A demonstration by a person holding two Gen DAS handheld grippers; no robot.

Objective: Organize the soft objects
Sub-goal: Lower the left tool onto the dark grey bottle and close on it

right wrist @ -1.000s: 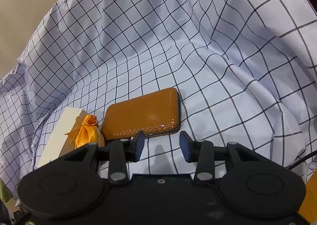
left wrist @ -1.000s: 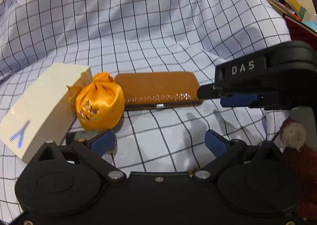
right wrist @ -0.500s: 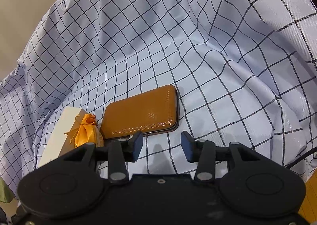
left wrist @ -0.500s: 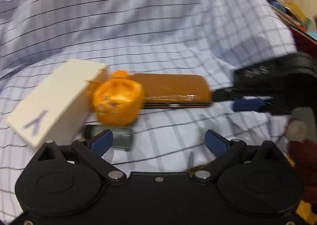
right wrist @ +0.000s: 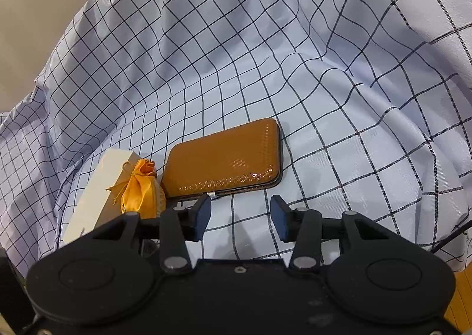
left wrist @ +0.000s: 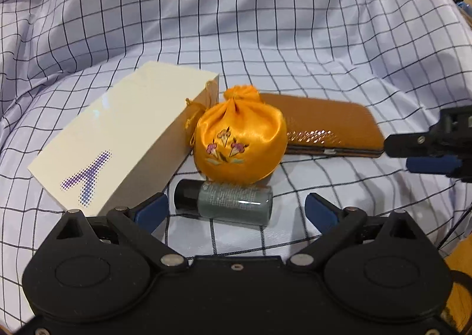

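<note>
Left wrist view first: the left gripper (left wrist: 236, 211) has its blue pads spread wide, pinching nothing. A small grey-green bottle (left wrist: 227, 205) with a black cap lies on its side between them, touching neither. Just past it, at twelve o'clock, sits an orange satin pouch (left wrist: 240, 144) with embroidered flowers. A cream box (left wrist: 124, 134) leans against it at ten o'clock, and a tan wallet (left wrist: 327, 130) lies flat behind it at two o'clock. Everything rests on a rumpled checked cloth (left wrist: 236, 25).

From the right wrist view, the right gripper (right wrist: 240, 215) is opening, with only cloth between its pads; the wallet lies just beyond at eleven o'clock.
</note>
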